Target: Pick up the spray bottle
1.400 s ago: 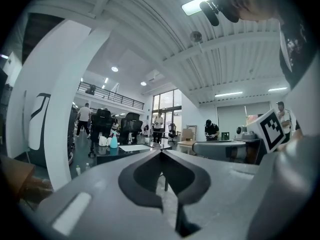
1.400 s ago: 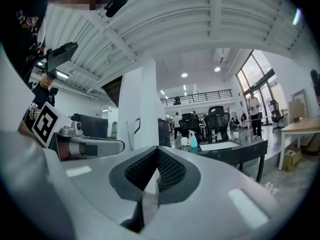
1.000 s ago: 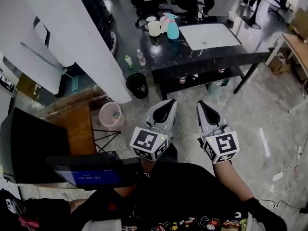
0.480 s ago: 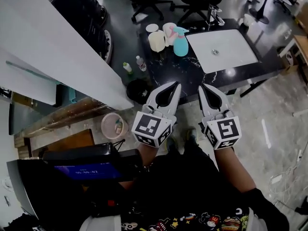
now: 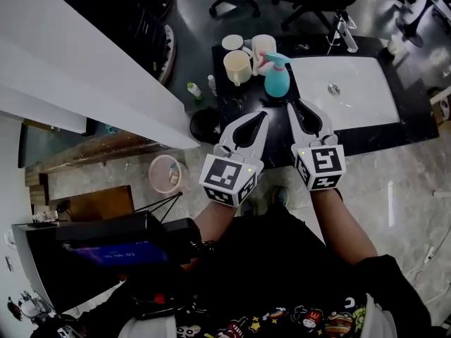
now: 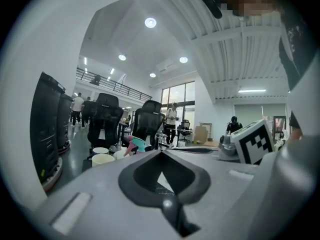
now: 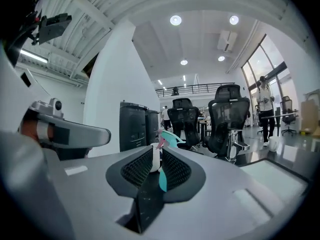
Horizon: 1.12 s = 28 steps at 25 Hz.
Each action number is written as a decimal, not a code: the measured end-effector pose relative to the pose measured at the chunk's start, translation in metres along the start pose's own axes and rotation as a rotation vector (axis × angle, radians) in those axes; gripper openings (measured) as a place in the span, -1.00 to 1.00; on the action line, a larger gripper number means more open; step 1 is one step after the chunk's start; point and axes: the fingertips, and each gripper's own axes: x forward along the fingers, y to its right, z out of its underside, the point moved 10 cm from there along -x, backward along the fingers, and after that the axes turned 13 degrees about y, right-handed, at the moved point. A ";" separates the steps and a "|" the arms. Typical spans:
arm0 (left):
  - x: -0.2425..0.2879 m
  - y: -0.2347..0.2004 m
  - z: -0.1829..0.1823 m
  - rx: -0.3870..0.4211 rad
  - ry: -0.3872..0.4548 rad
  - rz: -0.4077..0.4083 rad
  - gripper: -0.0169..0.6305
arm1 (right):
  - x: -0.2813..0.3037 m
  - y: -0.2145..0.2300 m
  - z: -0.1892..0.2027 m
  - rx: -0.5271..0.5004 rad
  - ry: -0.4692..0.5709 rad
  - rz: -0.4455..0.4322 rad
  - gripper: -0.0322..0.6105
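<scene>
The step in hand is the reach. The teal spray bottle stands upright on the dark counter in the upper middle of the head view, just left of the white sink basin, and it shows small beyond the jaws in the right gripper view.

Our right gripper is the nearer one, its tips just below the bottle in the frame. Its jaws are drawn almost together, leaving only a thin slit through which the bottle shows, and nothing is between them. Our left gripper has its jaws pressed tip to tip and holds nothing.

To do this well, we judge the right jaws must spread wide before going in. They should then close around the bottle's body below the pink trigger, where the sides are broadest. We would come from the sink side, since the cups crowd the bottle's left and a sweep from there could knock them over. A level, firm squeeze should keep the plastic from slipping.

By our count:
- One spray bottle.
- Three pale cups clustered at its upper left.
- One sink basin.
- Two small bottles on the floor left of the counter.
- One black bin.
- One pink bucket.
</scene>
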 end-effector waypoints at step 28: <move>0.033 -0.044 0.030 -0.003 -0.114 -0.154 -0.94 | 0.139 0.043 0.062 0.057 -0.059 0.048 -0.13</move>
